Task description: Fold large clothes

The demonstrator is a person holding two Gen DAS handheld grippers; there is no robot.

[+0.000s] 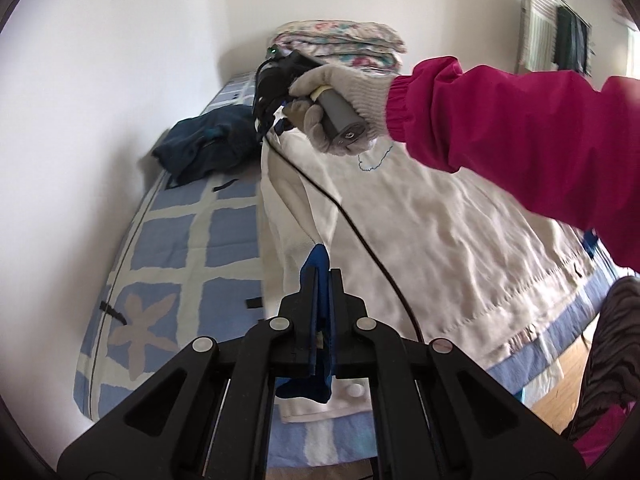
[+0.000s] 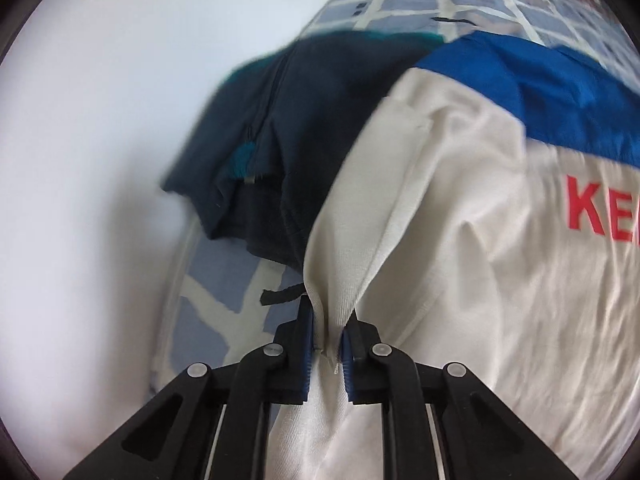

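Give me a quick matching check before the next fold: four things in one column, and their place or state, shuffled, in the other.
Things:
1. left gripper
2. right gripper
3. dark blue garment
4. folded floral bedding

Place or state:
A. stacked at the far end of the bed
B. shut on cream fabric of the cream jacket
C. bunched by the wall, beside the cream jacket
D. shut on a blue part of the cream jacket

Pairs: 1-D, 2-B, 3-C, 4-A
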